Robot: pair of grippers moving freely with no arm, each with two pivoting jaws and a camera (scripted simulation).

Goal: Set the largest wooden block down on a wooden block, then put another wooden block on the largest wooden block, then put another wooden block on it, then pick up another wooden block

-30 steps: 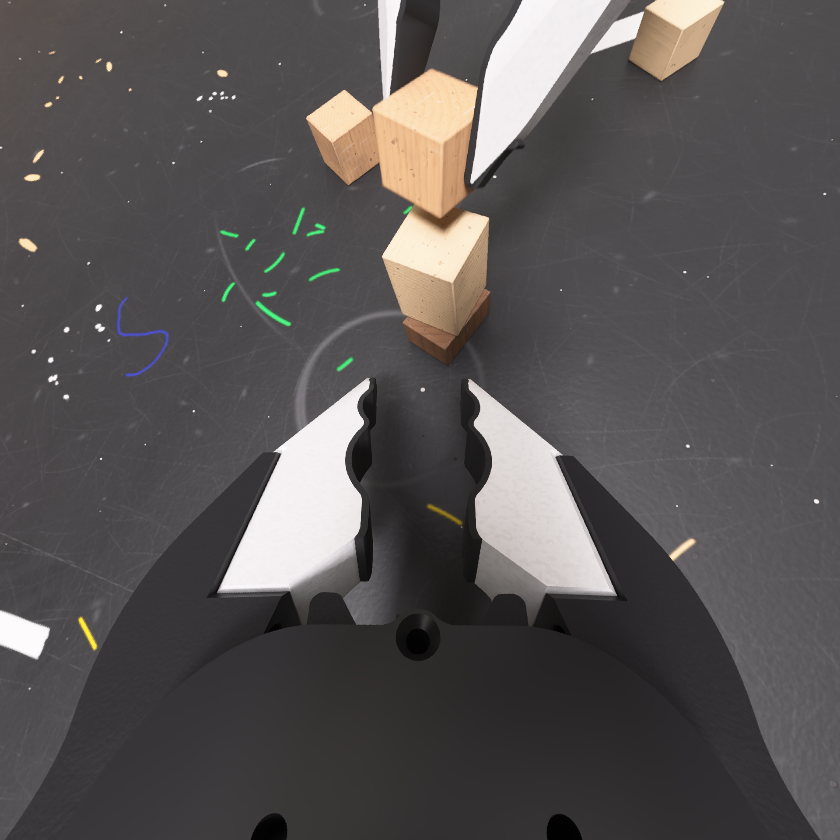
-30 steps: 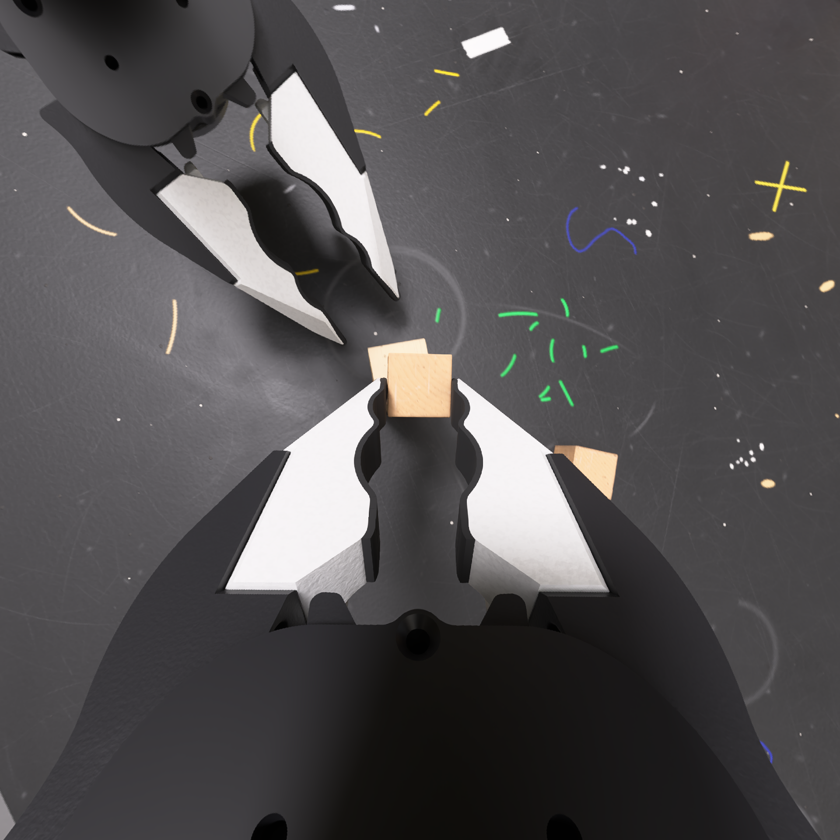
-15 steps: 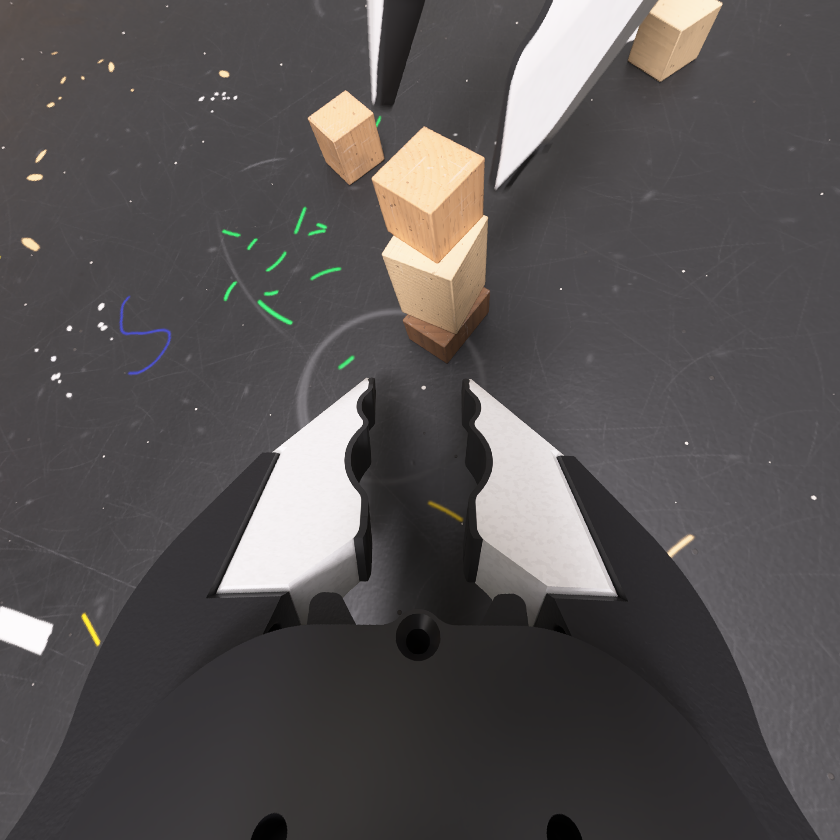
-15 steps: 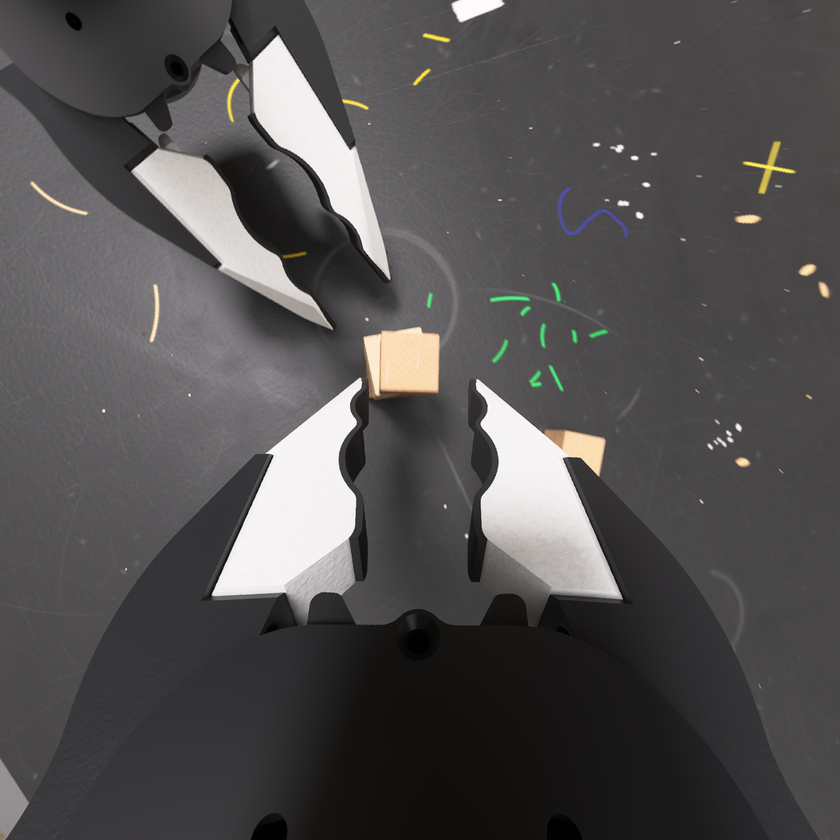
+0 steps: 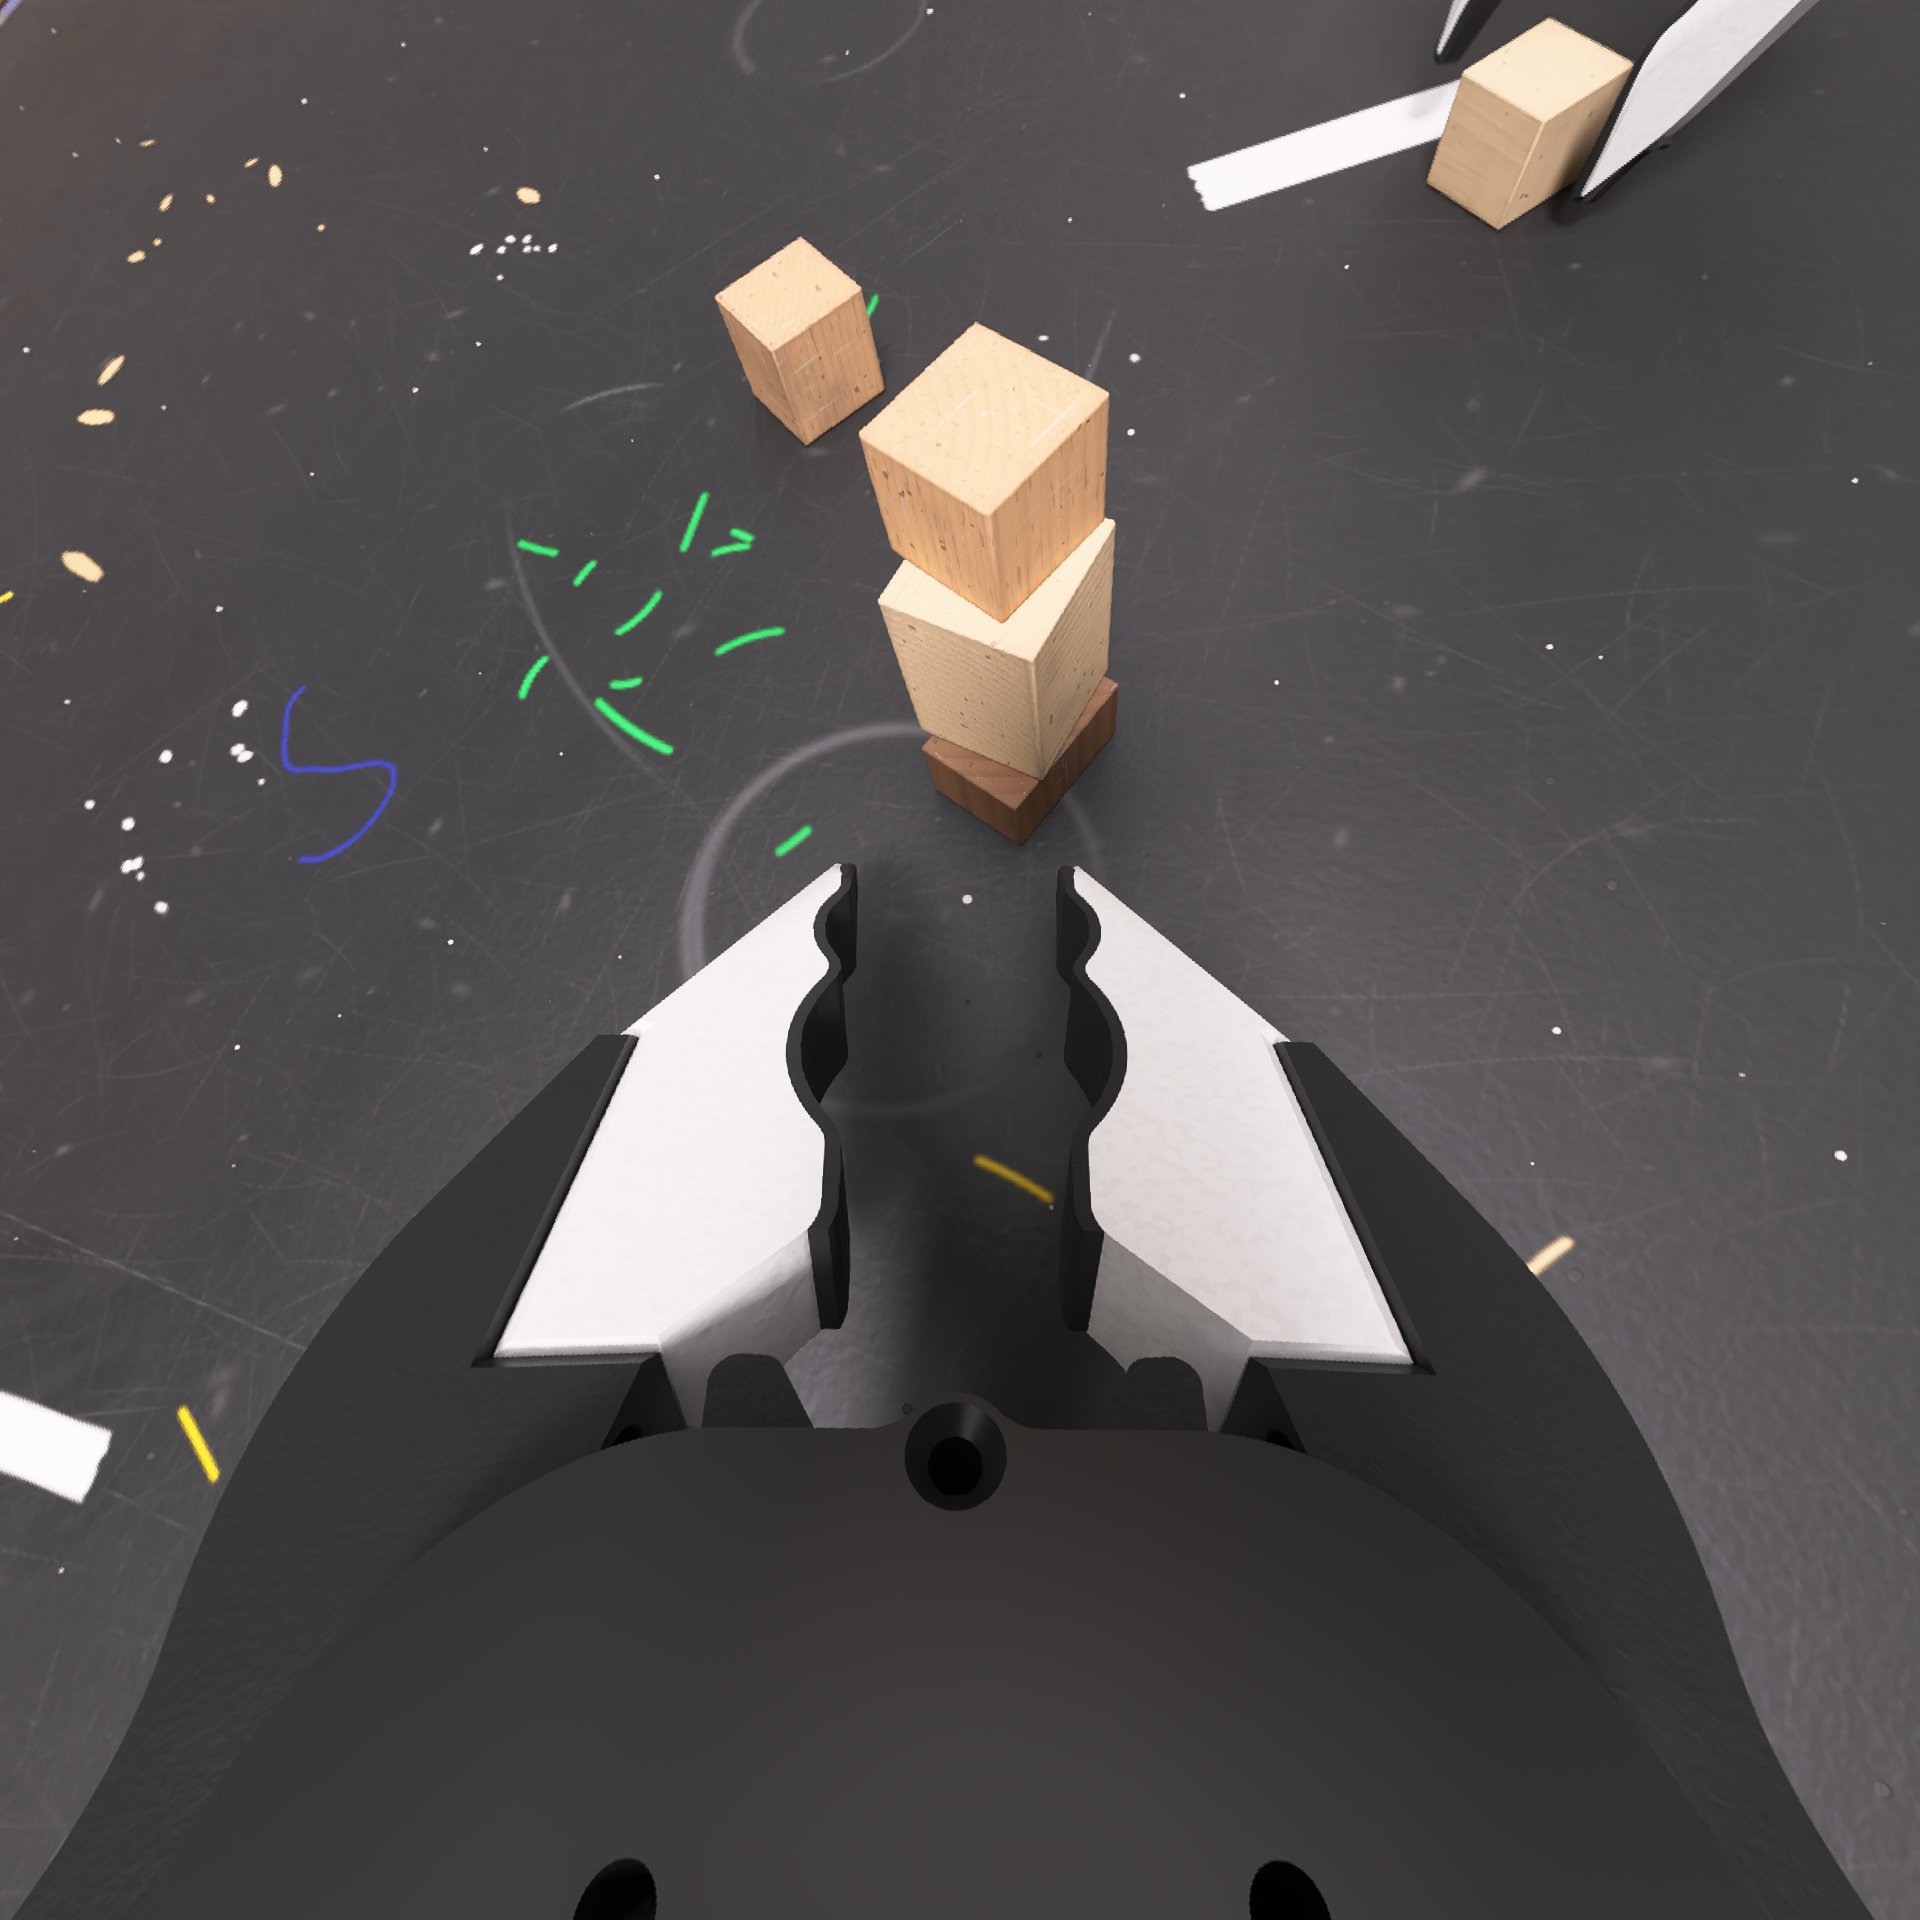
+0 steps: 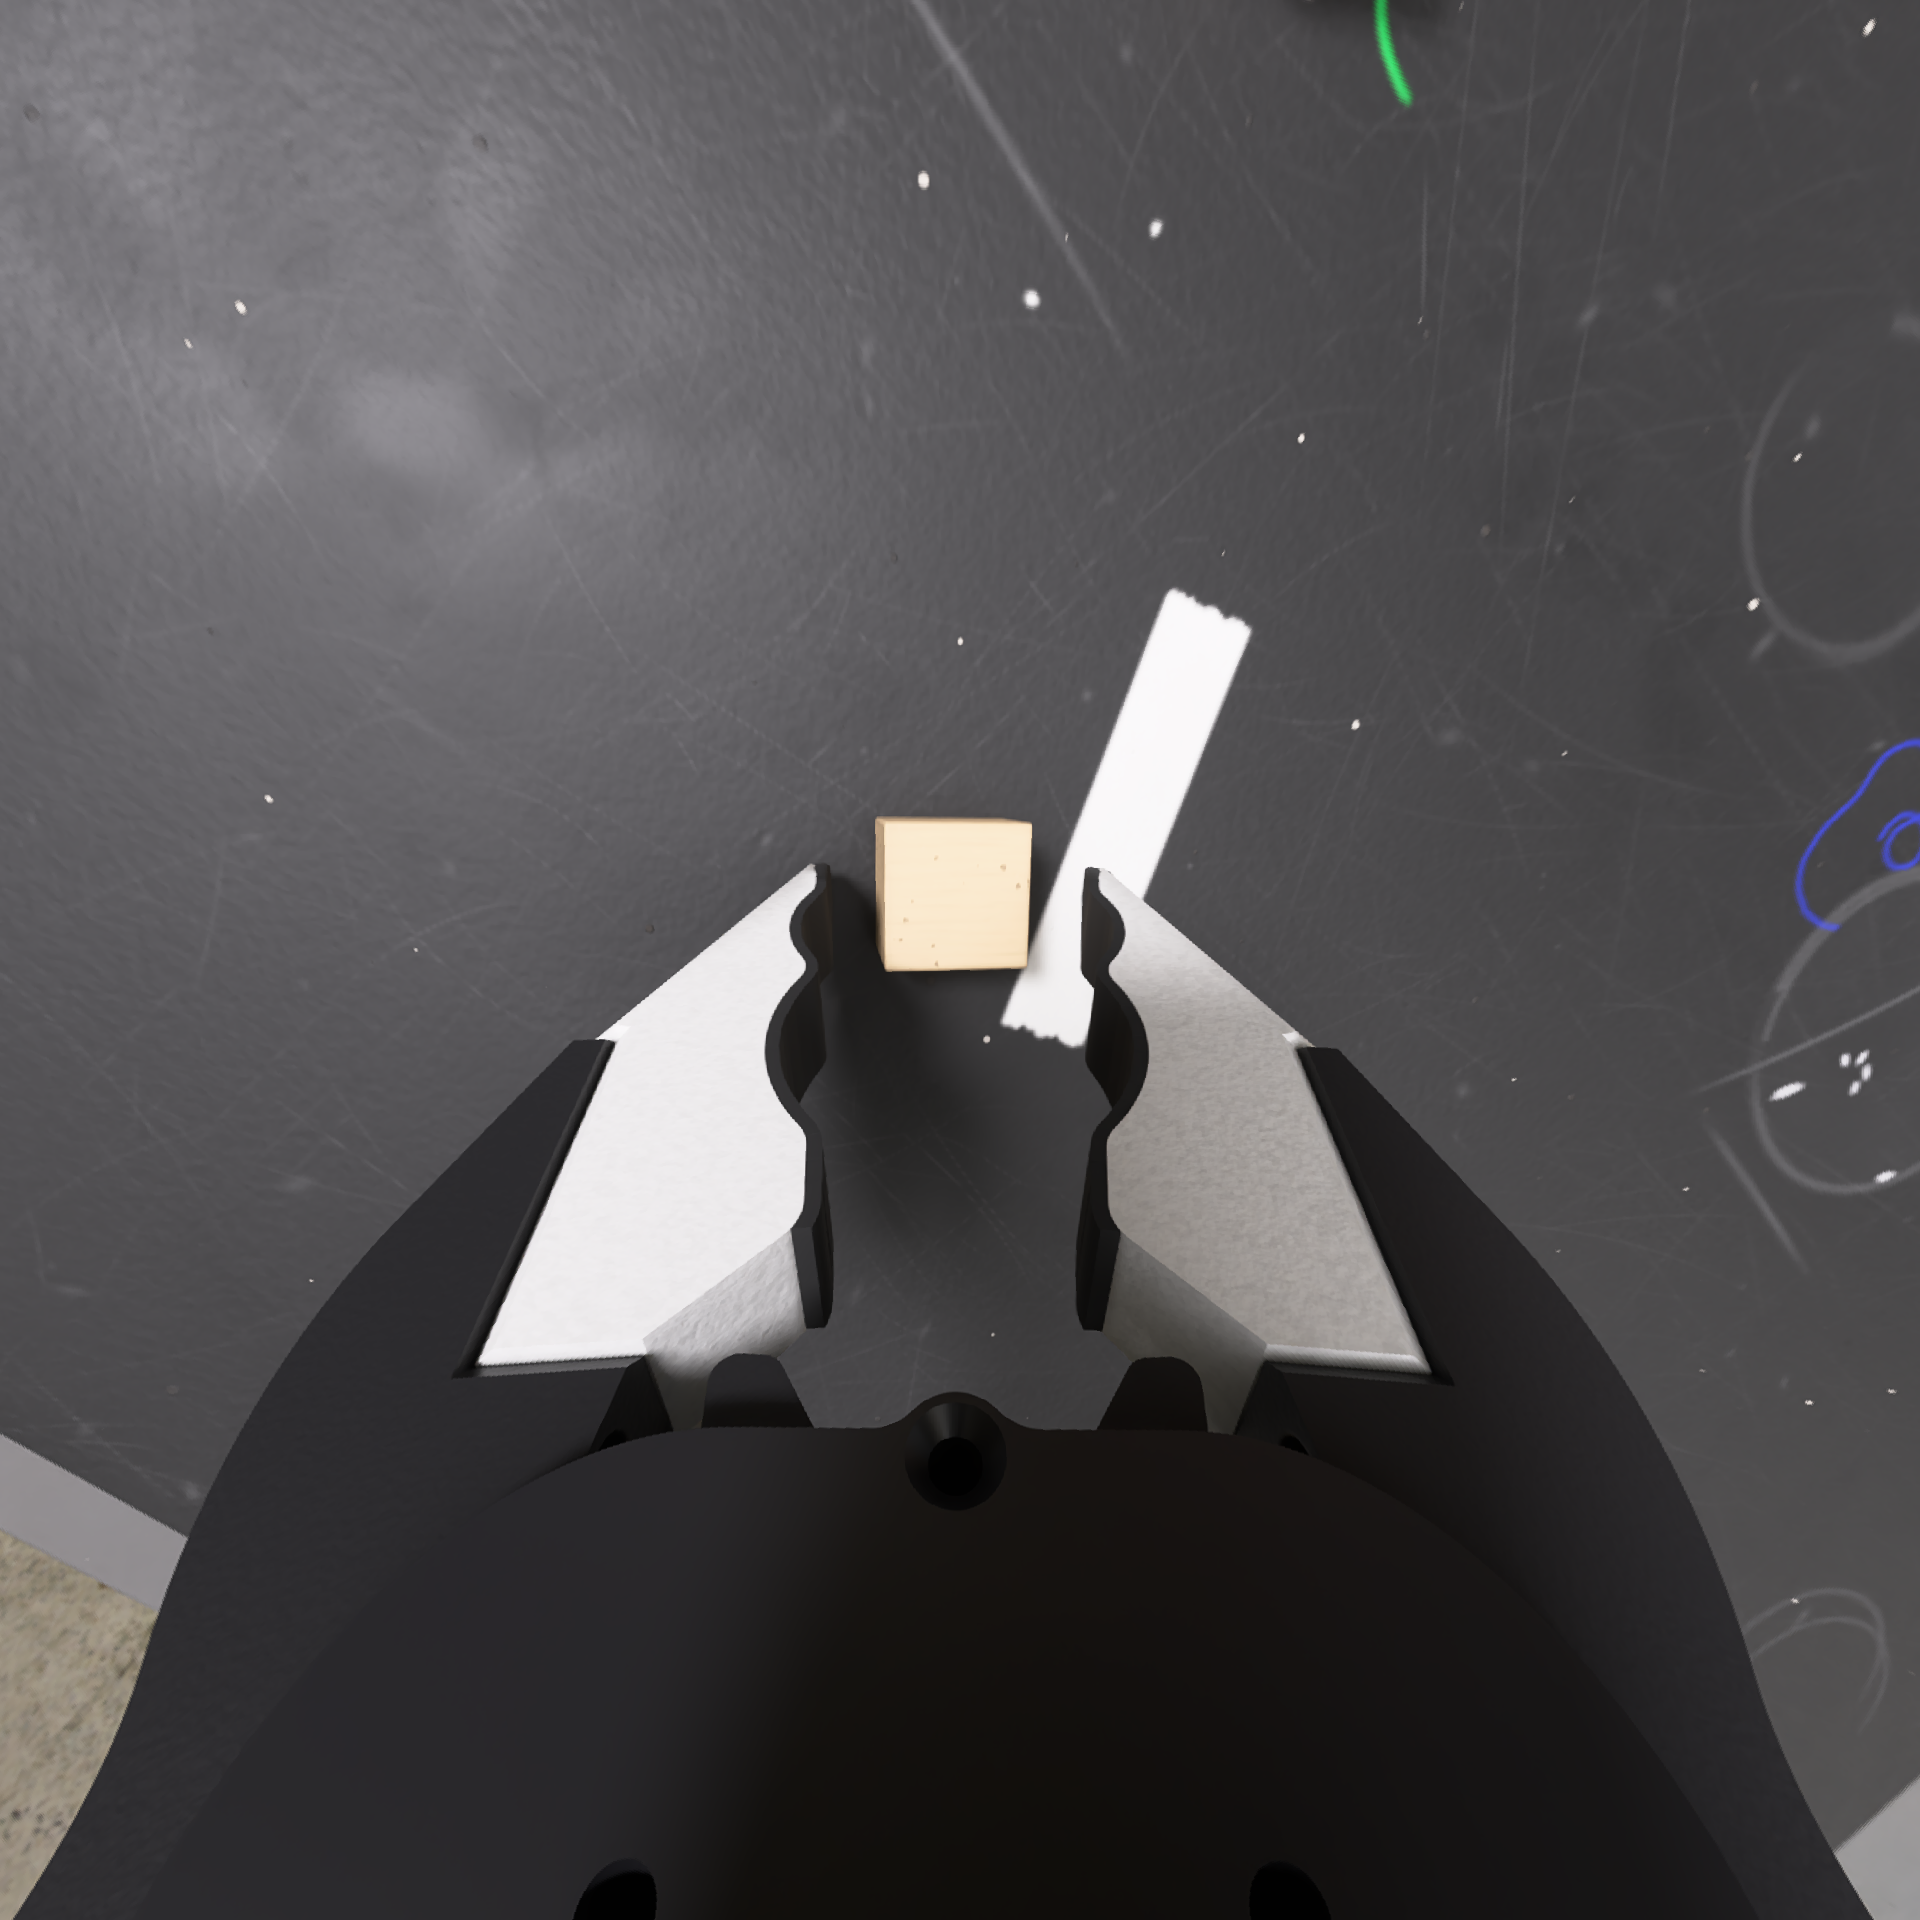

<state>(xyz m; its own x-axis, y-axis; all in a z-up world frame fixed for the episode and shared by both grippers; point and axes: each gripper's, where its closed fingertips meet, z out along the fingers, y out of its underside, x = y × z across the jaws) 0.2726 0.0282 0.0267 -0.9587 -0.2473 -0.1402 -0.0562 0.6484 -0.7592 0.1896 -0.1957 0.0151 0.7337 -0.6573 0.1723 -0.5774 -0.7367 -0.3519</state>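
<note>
Three-high stack standing on the dark bench (image 5: 1455, 727), just past the left claw (image 5: 956, 883): small dark brown block (image 5: 1013, 795) at the bottom, pale largest block (image 5: 997, 681) sitting on it, tan block (image 5: 987, 468) on top, turned a bit against the one below. Left claw hanging back on the near side of the stack with jaws spread fairly wide, nothing between them, just bare bench and a yellow streak (image 5: 1013, 1179). Another loose tan block (image 5: 800, 338) standing by itself just beyond the stack, far left of it, near the green scribbles (image 5: 644, 613).

Way off at the far right, a pale block (image 5: 1527, 120) flanked by the right claw's white fingertips (image 5: 1683, 94), next to a strip of white tape (image 5: 1320, 151). Same pale block (image 6: 954, 894) in the right wrist view, sitting on the bench right between the tips of the right claw (image 6: 954, 883), jaws wide with a gap showing on both sides of the block, so not gripping it. White tape strip (image 6: 1143, 821) running just right of that block, partly behind the right finger. Blue squiggle (image 5: 338, 774) and white specks over on the left.
</note>
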